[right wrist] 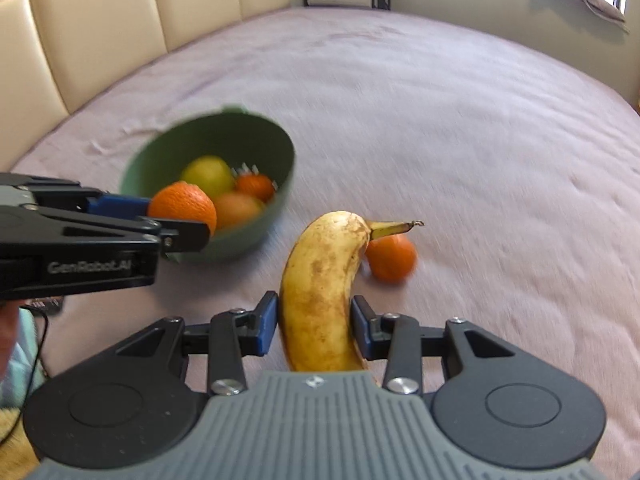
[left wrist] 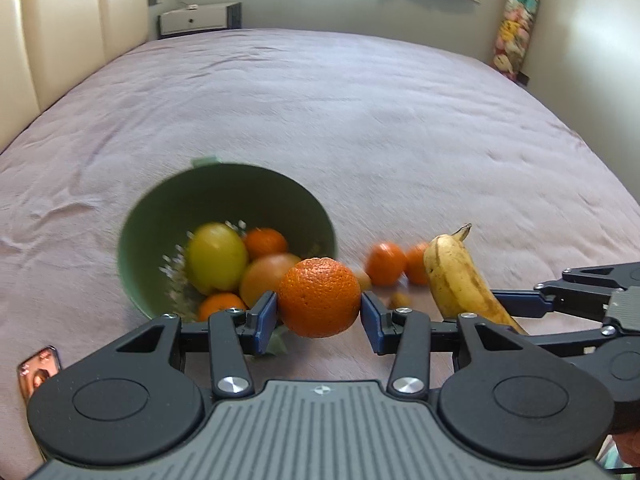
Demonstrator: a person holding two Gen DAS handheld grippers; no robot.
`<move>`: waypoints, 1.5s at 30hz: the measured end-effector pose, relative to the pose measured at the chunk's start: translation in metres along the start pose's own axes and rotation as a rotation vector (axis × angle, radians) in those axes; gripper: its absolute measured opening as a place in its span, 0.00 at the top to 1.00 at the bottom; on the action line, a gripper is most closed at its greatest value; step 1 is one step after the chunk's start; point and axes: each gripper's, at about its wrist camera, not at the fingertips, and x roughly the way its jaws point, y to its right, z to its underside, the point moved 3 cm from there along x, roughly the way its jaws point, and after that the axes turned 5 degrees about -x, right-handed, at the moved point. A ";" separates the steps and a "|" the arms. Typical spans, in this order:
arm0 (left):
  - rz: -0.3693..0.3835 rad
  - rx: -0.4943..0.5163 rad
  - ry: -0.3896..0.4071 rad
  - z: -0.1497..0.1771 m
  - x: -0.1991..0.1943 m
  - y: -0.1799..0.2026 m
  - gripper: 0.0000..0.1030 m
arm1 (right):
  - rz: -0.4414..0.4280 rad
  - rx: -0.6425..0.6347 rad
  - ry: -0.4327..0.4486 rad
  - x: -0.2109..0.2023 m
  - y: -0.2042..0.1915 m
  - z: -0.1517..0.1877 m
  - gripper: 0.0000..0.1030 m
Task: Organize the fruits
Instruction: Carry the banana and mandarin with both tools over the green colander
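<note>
My left gripper [left wrist: 319,320] is shut on a large orange [left wrist: 319,298], held above the bed just right of a green bowl [left wrist: 224,196]. The bowl holds a yellow-green fruit [left wrist: 216,258] and several oranges. My right gripper [right wrist: 315,322] is shut on a spotted yellow banana [right wrist: 320,292], stem pointing away. Seen from the right wrist, the left gripper [right wrist: 176,220] holds its orange [right wrist: 182,206] at the near rim of the bowl [right wrist: 224,140]. Two small oranges [left wrist: 386,262] lie on the bed beyond the banana [left wrist: 460,280]; only one [right wrist: 390,258] shows in the right wrist view.
The pink bedspread [left wrist: 360,120] stretches far behind the fruit. A cream padded headboard [left wrist: 72,32] stands at the left and a white bedside cabinet [left wrist: 196,20] at the far end. A phone [left wrist: 38,372] lies near the bed's front left edge.
</note>
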 end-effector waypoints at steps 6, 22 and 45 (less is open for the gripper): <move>-0.060 -0.026 0.031 -0.026 -0.007 -0.021 0.50 | -0.035 -0.050 0.047 -0.002 -0.013 -0.036 0.64; -0.176 -0.211 0.004 -0.060 0.033 -0.091 0.50 | -0.114 -0.227 0.078 0.048 -0.054 -0.115 0.64; -0.228 -0.166 -0.137 -0.046 0.076 -0.107 0.49 | -0.181 -0.285 -0.003 0.109 -0.059 -0.116 0.64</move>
